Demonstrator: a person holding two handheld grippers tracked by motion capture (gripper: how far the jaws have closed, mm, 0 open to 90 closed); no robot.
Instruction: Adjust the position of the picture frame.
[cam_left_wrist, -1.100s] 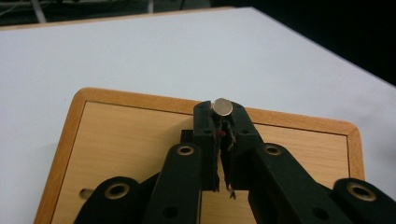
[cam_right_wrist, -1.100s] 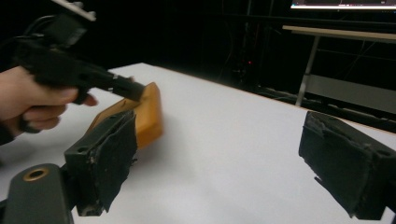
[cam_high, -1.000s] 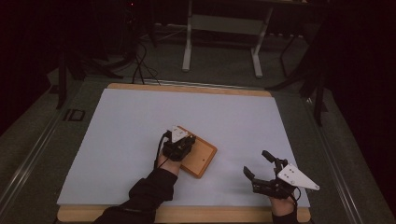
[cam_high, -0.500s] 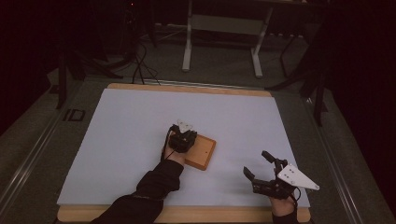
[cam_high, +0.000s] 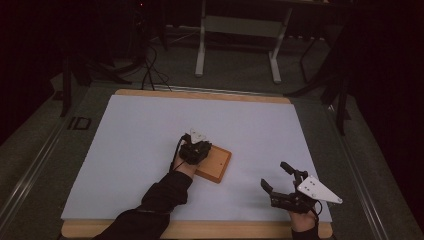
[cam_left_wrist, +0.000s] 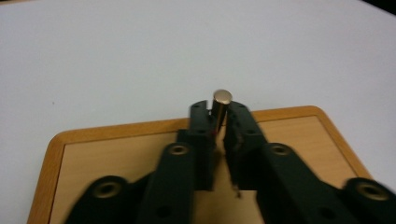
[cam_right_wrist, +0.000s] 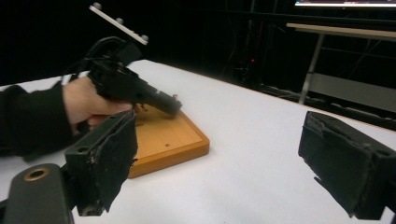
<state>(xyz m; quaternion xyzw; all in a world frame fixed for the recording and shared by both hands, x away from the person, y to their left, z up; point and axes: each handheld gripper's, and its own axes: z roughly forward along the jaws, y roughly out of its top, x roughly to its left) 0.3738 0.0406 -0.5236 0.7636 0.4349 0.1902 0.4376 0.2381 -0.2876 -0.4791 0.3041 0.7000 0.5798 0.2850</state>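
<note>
A wooden board (cam_high: 219, 167) lies on the white table cover, a little right of centre. My left gripper (cam_high: 199, 152) points down onto its near-left part. In the left gripper view a short brass peg (cam_left_wrist: 222, 100) stands upright between the tips of the left gripper (cam_left_wrist: 219, 117) over the board (cam_left_wrist: 116, 149). The jaws have just been opening and stand slightly apart around the peg. My right gripper (cam_high: 275, 175) rests near the front right edge, open with nothing in it. In the right gripper view, the right gripper (cam_right_wrist: 224, 163) faces the board (cam_right_wrist: 173, 140) and the left gripper (cam_right_wrist: 170, 105).
The white cover (cam_high: 125, 150) spreads over a wood-edged table (cam_high: 200, 93). Beyond the far edge stand a metal frame (cam_high: 237, 25) and cables (cam_high: 150, 65) on the dark floor. A person's dark sleeve (cam_high: 160, 200) comes in from the bottom.
My left hand has shifted a little farther and to the right over the board. The right gripper has kept still.
</note>
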